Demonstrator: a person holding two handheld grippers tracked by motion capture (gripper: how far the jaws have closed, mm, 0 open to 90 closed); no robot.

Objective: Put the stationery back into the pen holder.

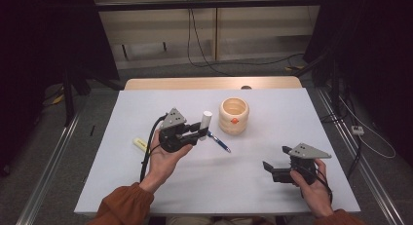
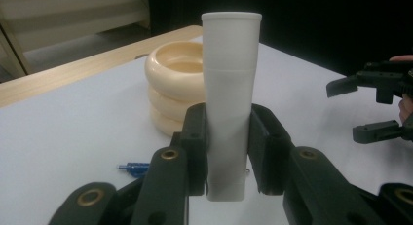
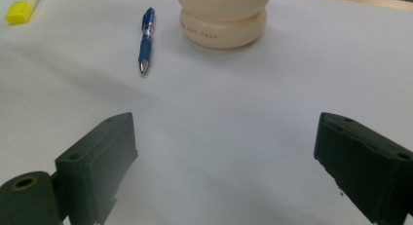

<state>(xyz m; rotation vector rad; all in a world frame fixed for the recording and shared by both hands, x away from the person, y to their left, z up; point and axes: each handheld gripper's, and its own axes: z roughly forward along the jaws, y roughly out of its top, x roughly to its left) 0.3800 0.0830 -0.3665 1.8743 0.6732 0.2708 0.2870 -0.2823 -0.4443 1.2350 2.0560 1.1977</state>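
Note:
My left gripper (image 1: 199, 130) is shut on a white cylindrical tube (image 1: 206, 121) and holds it upright above the table; in the left gripper view the white tube (image 2: 229, 108) stands clamped between my left gripper (image 2: 228, 152). Just right of it stands a cream ribbed cup (image 1: 234, 115), also seen as the cream cup (image 2: 173, 88) behind the tube. A blue pen (image 1: 219, 141) lies on the table below the tube; the blue pen (image 3: 146, 37) points toward me. My right gripper (image 1: 275, 164) hovers open at the front right, its jaws wide apart (image 3: 224, 161) over bare table.
A yellow highlighter (image 1: 140, 144) lies left of my left hand, seen as the yellow highlighter (image 3: 22, 7) at the far left. The white table (image 1: 272, 196) has a wooden strip along its far edge. Cables and metal rails run on the floor around it.

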